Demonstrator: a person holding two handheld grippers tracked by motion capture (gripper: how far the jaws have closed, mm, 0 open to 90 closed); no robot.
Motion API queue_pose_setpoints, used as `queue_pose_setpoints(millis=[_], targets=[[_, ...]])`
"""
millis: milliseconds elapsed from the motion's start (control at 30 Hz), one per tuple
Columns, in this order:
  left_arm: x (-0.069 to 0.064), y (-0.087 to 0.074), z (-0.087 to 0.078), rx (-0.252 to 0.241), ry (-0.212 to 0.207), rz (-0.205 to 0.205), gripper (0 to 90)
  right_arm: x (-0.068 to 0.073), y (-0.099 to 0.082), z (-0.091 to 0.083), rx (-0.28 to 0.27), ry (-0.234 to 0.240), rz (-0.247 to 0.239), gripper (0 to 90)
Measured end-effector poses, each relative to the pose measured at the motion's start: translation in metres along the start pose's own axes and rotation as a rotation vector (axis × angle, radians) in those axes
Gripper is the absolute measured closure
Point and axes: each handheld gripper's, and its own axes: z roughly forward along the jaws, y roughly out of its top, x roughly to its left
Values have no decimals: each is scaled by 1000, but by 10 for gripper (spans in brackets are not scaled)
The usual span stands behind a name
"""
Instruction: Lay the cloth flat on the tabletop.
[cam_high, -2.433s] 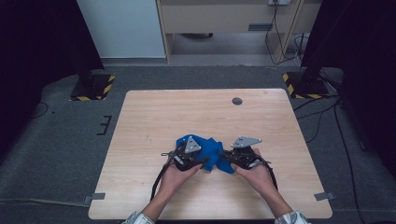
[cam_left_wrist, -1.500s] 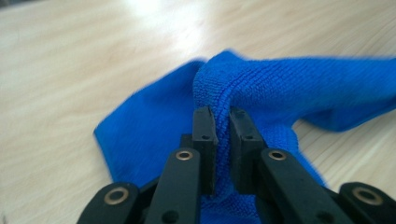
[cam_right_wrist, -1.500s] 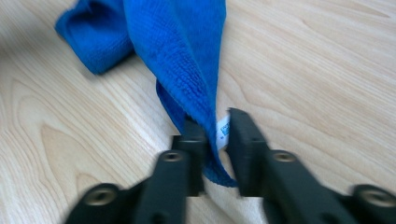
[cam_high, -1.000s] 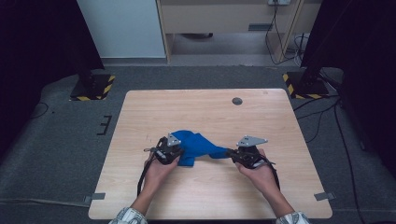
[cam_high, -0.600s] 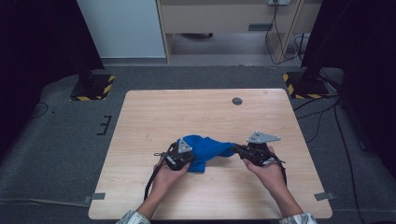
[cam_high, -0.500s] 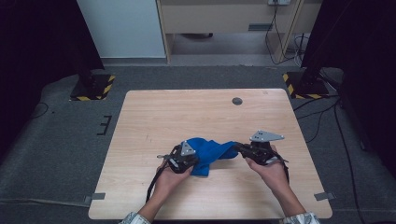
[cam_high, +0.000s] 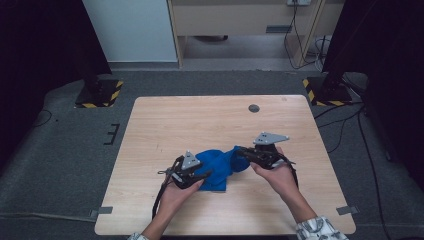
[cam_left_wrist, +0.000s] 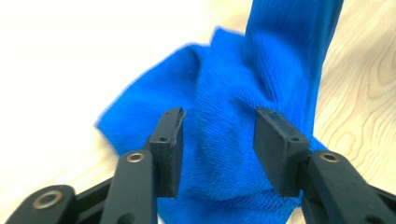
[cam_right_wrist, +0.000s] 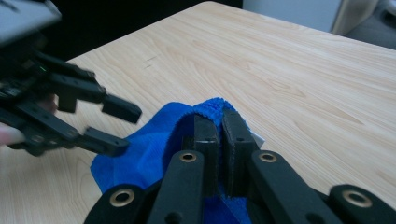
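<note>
While a blue cloth is being worked on the table, the following is recorded. Item one, the blue cloth: a terry-like fabric, lying bunched near the front middle of the table, between the two hands; one end is drawn up off the wood toward the right, the rest is left slumped in folds on the surface; in the left claw view the raised part is seen as a taut band climbing away from the heap. Item two, the right claw: pressed together on an edge of the cloth, with a fold pinched between the pads; by this hold the cloth is judged to be kept lifted and stretched so that it can be opened out or refolded. Item three, the left claw: its jaws have just been opening and now stand apart; cloth lies between and behind them, but it is not pressed by the pads; the release is judged to serve a fresh hold elsewhere on the fabric. Item four, a small dark round disc: set in the table toward the far edge, well apart from the work; untouched.
</note>
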Motion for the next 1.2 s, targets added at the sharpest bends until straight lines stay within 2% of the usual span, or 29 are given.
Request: queue_pose_setpoints(millis=[100,200,233,333,400,600,733,800,833,867,933,1033,1100,1133,1200], targets=[[2,6,-11,-55,-5,-10,502,4,4,14,26,14,-18,864],[3,13,-13,-93,-32,-21,504,9,8,30,58,30,-35,861],[3,15,-11,-98,-43,-21,504,9,8,30,58,30,-35,861],[3,19,-3,-101,-67,-22,469,14,12,38,66,38,-45,855],[4,19,7,-98,-107,-41,474,17,14,40,67,41,-46,851],[0,20,18,-89,-121,-39,426,18,16,42,68,38,-47,838],[0,24,26,-114,-144,-61,380,20,17,42,70,38,-43,830],[1,26,30,-115,-138,-48,382,21,17,42,73,39,-44,828],[1,28,34,-112,-145,-55,391,22,17,42,72,40,-43,828],[1,30,36,-115,-146,-50,427,22,17,43,72,40,-44,826],[1,32,40,-99,-136,-12,521,22,17,43,78,35,-49,817],[3,32,41,-92,-135,-15,723,22,16,41,78,28,-53,771],[4,32,39,-64,-122,2,791,21,14,40,75,17,-50,721],[6,31,38,-55,-112,-3,822,20,13,40,73,10,-49,686],[10,31,35,-51,-97,-37,837,19,11,38,71,-5,-48,592]])
